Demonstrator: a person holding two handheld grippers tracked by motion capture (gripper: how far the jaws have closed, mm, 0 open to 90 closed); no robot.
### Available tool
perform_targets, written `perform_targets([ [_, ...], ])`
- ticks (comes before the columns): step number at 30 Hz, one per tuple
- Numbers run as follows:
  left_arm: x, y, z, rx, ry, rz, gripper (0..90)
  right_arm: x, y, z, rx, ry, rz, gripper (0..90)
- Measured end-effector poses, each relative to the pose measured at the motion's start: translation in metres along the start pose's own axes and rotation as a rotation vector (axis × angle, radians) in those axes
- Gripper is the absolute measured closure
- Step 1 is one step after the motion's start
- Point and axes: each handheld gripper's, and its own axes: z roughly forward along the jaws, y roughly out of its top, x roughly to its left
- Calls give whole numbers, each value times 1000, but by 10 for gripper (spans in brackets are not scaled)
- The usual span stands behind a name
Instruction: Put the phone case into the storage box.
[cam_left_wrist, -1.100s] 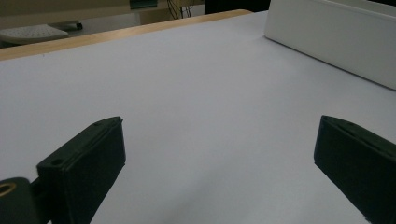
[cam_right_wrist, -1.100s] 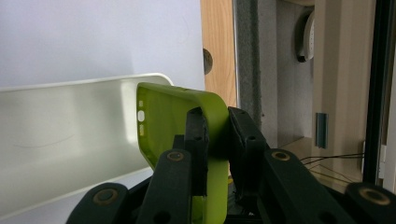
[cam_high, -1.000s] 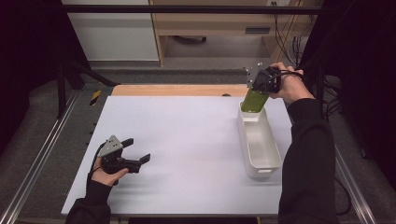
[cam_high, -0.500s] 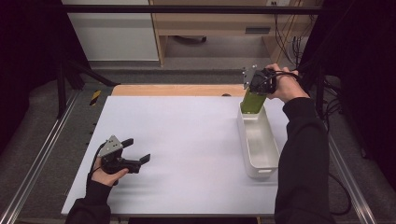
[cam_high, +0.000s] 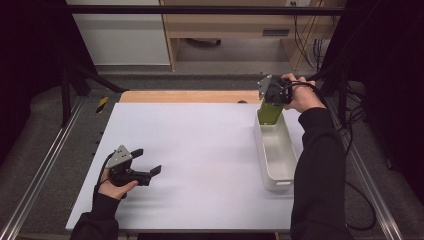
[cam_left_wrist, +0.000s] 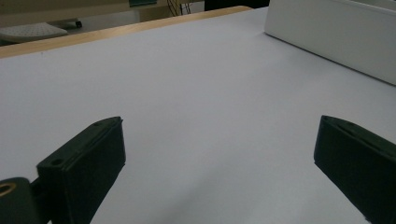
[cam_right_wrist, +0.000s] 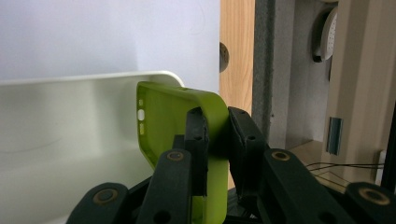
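My right gripper (cam_high: 272, 102) is shut on the rim of a lime-green phone case (cam_high: 270, 113), which hangs down into the far end of a long white tray (cam_high: 281, 175) at the table's right. In the right gripper view the two black fingers (cam_right_wrist: 196, 135) pinch the edge of the green case (cam_right_wrist: 163, 121), with the tray's inside wall (cam_right_wrist: 56, 140) behind it. My left gripper (cam_high: 147, 162) rests low over the white table near its front left, jaws wide apart with nothing between them (cam_left_wrist: 219, 154).
The white table top (cam_high: 200, 150) has a wooden strip (cam_high: 190, 96) along its far edge. Metal rails (cam_high: 45, 165) run down both sides. A cabinet and cables stand beyond the table. The tray's side (cam_left_wrist: 336, 32) appears in the left gripper view.
My right gripper has come down with the green case, lowering it deeper into the tray's far end. The left gripper has stayed where it was.
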Motion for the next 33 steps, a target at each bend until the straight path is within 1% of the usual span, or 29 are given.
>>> perform_targets([
  [1,0,0,0,-1,0,-1,19,0,0,2,-5,0,-4,788],
  [2,0,0,0,0,0,-1,19,1,0,4,4,4,1,788],
  [4,0,0,0,0,0,-1,19,2,0,8,12,5,-2,788],
  [8,0,0,0,3,0,0,19,4,-3,13,14,13,9,788],
  [11,0,0,1,4,0,1,19,5,-4,16,17,14,0,788],
  [19,0,0,0,4,0,1,19,5,-1,20,21,14,1,786],
  [28,0,0,0,0,1,1,19,5,-1,22,24,4,1,779],
  [31,0,0,0,1,1,1,19,5,-2,22,28,-7,0,762],
  [33,1,0,0,2,1,1,19,4,-3,21,36,-11,4,718],
])
